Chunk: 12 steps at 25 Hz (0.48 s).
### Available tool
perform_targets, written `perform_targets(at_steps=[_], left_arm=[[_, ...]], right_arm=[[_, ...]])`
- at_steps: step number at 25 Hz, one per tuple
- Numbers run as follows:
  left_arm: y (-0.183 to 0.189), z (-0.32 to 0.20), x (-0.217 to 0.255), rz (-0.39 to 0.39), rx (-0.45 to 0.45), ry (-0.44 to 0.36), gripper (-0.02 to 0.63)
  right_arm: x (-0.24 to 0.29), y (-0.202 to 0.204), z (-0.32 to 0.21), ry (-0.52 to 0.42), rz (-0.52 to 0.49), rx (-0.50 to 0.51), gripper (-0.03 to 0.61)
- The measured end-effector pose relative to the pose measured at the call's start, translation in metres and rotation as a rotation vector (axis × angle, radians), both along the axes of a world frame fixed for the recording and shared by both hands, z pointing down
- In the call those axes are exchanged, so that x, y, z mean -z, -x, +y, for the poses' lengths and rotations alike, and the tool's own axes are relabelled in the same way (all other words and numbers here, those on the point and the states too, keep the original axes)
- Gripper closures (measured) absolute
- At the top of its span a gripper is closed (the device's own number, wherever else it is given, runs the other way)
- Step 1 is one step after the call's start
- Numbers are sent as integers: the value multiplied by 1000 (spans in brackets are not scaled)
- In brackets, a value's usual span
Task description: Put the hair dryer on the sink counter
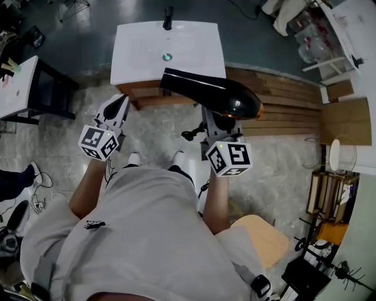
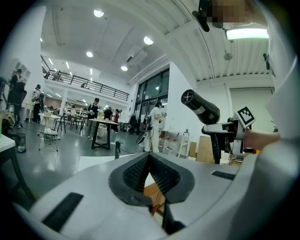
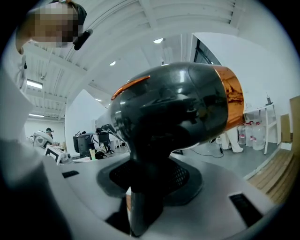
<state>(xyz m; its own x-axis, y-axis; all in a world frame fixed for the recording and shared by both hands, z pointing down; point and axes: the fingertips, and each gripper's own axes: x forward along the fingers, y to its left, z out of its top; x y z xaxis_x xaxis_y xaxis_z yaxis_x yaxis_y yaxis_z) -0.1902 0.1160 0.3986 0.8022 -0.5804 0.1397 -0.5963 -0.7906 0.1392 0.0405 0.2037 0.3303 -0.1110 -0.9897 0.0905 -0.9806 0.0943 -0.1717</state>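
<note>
A black hair dryer (image 1: 214, 94) with a copper band is held up by its handle in my right gripper (image 1: 218, 122), which is shut on it. Its barrel points left over the front edge of the white sink counter (image 1: 141, 59). In the right gripper view the hair dryer (image 3: 178, 112) fills the picture and its handle runs down between the right gripper's (image 3: 140, 187) jaws. My left gripper (image 1: 120, 103) hangs to the left of the counter's wooden base, shut and with nothing in it. From the left gripper (image 2: 150, 157) view the hair dryer (image 2: 201, 107) shows at the right.
The counter has a black faucet (image 1: 168, 17) at the back and a drain (image 1: 167, 57) in the basin. Wooden decking (image 1: 288, 100) lies to the right of it. A dark-framed table (image 1: 17, 88) stands at the left, and a wooden stool (image 1: 264, 235) behind my right side.
</note>
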Motion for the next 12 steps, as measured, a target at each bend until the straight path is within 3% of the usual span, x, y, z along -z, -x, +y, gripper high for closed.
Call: perform_targets(at_steps=[12], left_arm=[[-80,33,-1,-23,49,5,612]], right_arm=[[-16,-69,12,23,-9,97,422]])
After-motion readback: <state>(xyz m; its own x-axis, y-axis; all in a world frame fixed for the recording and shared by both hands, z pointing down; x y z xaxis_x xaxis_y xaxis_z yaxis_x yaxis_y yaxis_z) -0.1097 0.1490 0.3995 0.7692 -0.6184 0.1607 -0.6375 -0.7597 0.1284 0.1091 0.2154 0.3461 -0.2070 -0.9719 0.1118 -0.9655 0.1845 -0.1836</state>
